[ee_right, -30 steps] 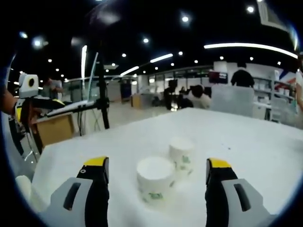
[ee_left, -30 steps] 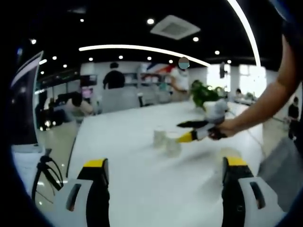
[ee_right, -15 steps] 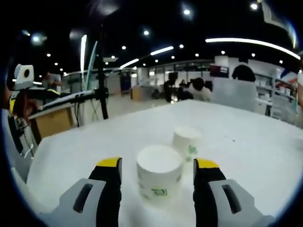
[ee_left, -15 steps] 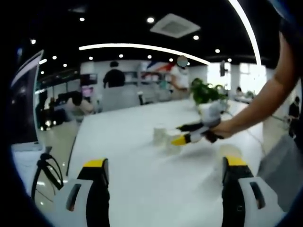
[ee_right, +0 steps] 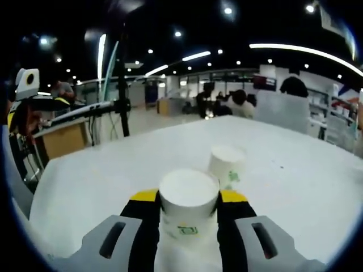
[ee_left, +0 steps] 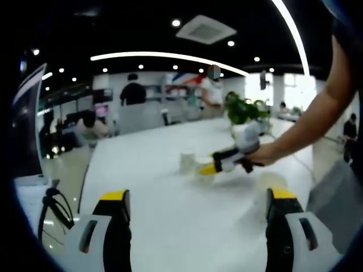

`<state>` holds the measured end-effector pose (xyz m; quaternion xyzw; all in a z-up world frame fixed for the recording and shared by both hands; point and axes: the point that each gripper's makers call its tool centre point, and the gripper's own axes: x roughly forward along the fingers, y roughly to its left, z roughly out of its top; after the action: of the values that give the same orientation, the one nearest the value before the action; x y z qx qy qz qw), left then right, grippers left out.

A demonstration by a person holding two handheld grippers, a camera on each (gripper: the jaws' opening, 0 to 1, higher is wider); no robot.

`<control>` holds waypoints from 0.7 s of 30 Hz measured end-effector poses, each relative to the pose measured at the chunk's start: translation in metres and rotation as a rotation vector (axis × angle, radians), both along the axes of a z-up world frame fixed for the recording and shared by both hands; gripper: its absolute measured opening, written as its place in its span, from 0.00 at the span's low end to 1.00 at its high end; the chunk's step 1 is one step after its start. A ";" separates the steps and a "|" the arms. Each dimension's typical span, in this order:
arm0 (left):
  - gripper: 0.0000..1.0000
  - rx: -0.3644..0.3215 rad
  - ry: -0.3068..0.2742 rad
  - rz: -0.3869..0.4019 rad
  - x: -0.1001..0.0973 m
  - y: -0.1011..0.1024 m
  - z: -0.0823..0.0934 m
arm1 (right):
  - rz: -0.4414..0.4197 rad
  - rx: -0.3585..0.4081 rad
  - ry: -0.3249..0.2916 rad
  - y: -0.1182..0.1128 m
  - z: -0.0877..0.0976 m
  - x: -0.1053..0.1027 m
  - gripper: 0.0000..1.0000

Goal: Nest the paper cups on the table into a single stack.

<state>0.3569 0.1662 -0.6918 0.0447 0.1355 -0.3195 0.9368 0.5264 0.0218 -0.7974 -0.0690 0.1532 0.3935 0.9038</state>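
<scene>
Since 0.5 s ago my right gripper point(ee_right: 188, 198) has closed in: jaws now pinch the near cup point(ee_right: 188, 199), upside-down on the white table point(ee_right: 295, 187). 2nd cup point(ee_right: 227, 164) stands just beyond, far-right, also inverted. My left gripper point(ee_left: 195, 221) hangs wide apart, holding nothing. Risk, imo: thin paper wall could crush or slip if I squeeze hard, & lifting fast may knock cup 2 over.

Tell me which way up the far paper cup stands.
Upside down: the far paper cup stands on the table with its closed base on top, widening downward.
</scene>
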 end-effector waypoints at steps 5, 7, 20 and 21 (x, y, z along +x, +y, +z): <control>0.99 0.002 0.004 -0.001 0.000 -0.001 0.001 | -0.003 -0.005 0.000 -0.001 0.001 0.000 0.36; 0.99 0.004 0.004 -0.002 0.000 -0.001 0.002 | -0.006 -0.001 0.001 -0.002 0.004 0.000 0.36; 0.99 -0.007 0.006 0.001 0.001 -0.005 0.004 | 0.015 -0.015 0.013 -0.001 0.021 -0.004 0.35; 0.99 -0.005 0.006 0.002 0.001 -0.005 0.004 | 0.017 -0.023 0.018 -0.001 0.023 -0.005 0.35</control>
<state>0.3581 0.1615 -0.6881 0.0414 0.1373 -0.3188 0.9369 0.5217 0.0203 -0.7748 -0.0771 0.1650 0.4000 0.8982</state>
